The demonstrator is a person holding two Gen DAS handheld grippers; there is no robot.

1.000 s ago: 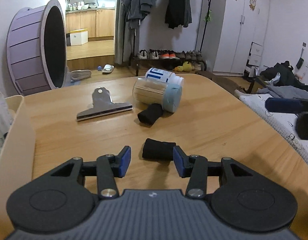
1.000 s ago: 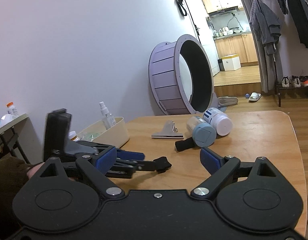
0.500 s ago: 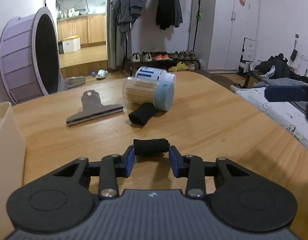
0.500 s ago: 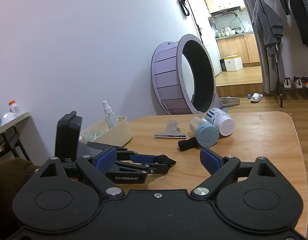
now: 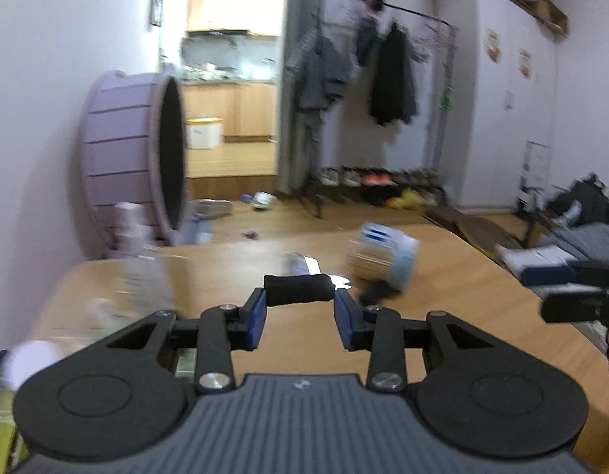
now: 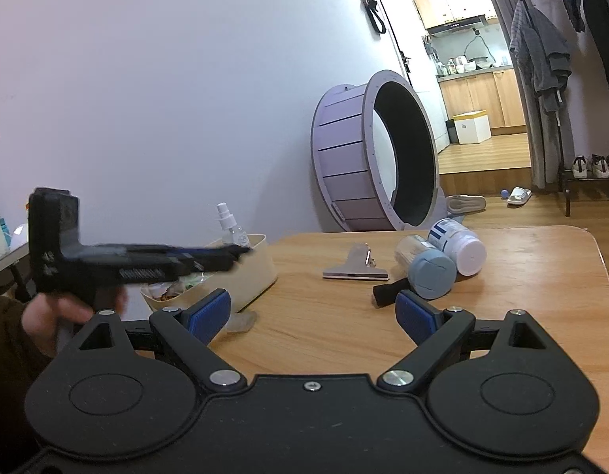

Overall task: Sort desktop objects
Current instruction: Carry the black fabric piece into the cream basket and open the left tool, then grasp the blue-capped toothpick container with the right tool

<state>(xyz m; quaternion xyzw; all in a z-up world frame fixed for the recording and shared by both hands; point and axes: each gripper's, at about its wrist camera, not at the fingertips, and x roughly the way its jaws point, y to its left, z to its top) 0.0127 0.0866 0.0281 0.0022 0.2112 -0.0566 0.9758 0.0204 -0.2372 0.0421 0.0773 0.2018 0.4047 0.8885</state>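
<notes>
My left claw [image 5: 298,310] grips a black roll [image 5: 297,290] above the worktop [image 5: 442,276]. My right claw [image 6: 312,312] gapes wide, empty.

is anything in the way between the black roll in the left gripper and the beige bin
Nothing visible blocks it. The left gripper holds the black roll above the table, and in the right wrist view its tips already reach the beige bin; only a spray bottle stands inside.

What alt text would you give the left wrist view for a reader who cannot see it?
The left gripper holds a small black roll crosswise between its blue fingertips, lifted above a wooden table. Behind it, blurred, lie a metal clip, a second black roll and two toppled containers; a purple wheel stands against the wall.
</notes>
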